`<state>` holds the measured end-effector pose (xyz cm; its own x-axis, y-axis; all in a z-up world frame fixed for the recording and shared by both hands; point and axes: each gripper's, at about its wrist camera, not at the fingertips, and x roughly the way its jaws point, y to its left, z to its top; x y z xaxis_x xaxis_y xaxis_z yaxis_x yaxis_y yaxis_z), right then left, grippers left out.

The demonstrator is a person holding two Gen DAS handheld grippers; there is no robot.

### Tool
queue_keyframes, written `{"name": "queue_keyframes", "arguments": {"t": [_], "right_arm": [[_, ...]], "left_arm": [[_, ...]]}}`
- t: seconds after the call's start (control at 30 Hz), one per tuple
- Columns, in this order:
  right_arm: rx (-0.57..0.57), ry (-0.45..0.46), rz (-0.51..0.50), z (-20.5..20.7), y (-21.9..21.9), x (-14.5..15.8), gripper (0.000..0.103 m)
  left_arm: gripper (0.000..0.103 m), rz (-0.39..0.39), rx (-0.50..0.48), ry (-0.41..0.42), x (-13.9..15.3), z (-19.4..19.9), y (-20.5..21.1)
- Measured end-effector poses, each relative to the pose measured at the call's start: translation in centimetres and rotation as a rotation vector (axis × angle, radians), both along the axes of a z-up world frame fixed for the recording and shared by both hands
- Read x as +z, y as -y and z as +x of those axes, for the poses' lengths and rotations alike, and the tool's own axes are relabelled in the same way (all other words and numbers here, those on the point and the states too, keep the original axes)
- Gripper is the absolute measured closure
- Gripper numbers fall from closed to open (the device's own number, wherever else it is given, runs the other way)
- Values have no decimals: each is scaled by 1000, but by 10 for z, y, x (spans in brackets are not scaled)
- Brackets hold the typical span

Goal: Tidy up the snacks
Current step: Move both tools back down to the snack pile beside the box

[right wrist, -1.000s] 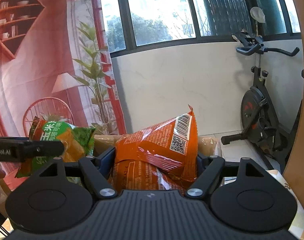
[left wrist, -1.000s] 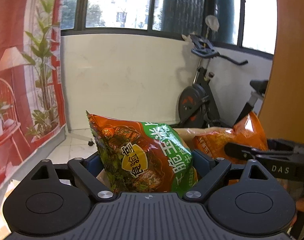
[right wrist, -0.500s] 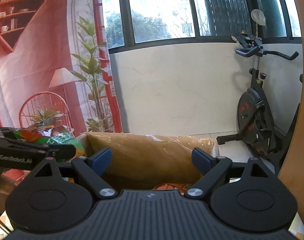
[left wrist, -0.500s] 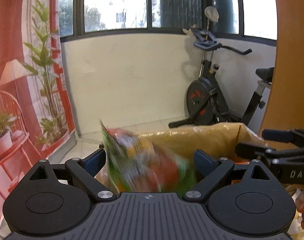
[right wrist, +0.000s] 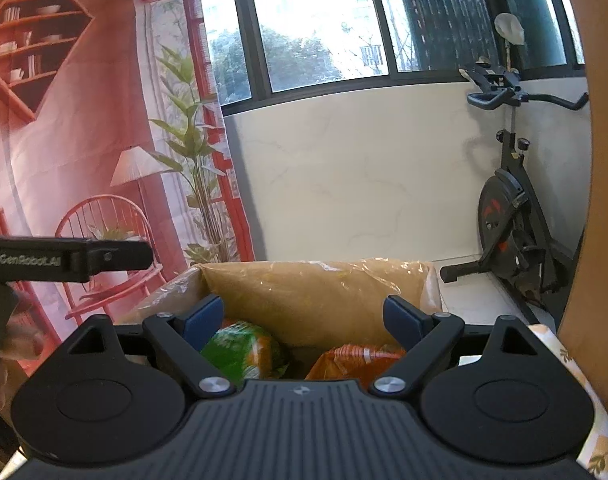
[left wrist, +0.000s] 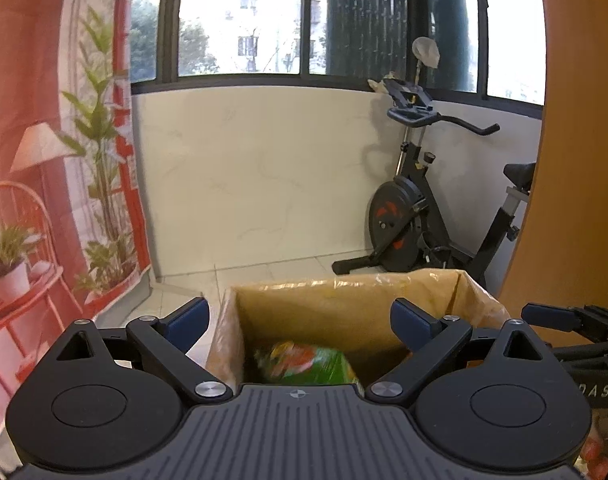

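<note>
A cardboard box (left wrist: 344,304) lined with clear plastic stands open just below and ahead of both grippers. A green snack bag (left wrist: 308,366), blurred, lies inside it on the left. In the right wrist view the same green snack bag (right wrist: 240,348) lies beside an orange snack bag (right wrist: 352,360) inside the box (right wrist: 304,292). My left gripper (left wrist: 300,322) hangs open above the box with nothing between its blue pads. My right gripper (right wrist: 303,318) is open too, empty, over the box's near edge. Each gripper shows at the edge of the other's view.
A black exercise bike (left wrist: 416,216) stands on the tiled floor by the white wall under the windows. A printed red backdrop (right wrist: 84,140) hangs at the left. An orange-brown panel (left wrist: 576,120) rises close on the right. A patterned tablecloth (right wrist: 564,356) shows at the lower right.
Both grippers have opened and let go of their bags: the green bag and the orange bag have dropped into the box. Both hands have lifted a little, showing the box's inside.
</note>
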<state>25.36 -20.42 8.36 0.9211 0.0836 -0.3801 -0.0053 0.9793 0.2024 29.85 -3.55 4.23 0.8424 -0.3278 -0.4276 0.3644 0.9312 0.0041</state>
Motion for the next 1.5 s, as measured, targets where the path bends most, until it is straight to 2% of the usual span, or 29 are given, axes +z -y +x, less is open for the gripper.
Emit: {"name": "queue_keyframes", "arguments": {"t": [0.37, 0.67, 0.87, 1.07, 1.5], "right_arm": [[16, 1, 52, -58, -15, -3, 14], [3, -29, 29, -92, -34, -17, 14], [19, -74, -28, -108, -50, -38, 14], [34, -140, -45, -117, -59, -63, 14], [41, -223, -7, -114, -56, -92, 14]], "left_arm": [[5, -65, 70, -28, -6, -53, -53], [5, -90, 137, -30, -35, -86, -82], [5, -53, 185, -71, -59, -93, -97], [5, -56, 224, -98, -71, -97, -115], [5, 13, 276, -105, -88, -101, -118]]}}
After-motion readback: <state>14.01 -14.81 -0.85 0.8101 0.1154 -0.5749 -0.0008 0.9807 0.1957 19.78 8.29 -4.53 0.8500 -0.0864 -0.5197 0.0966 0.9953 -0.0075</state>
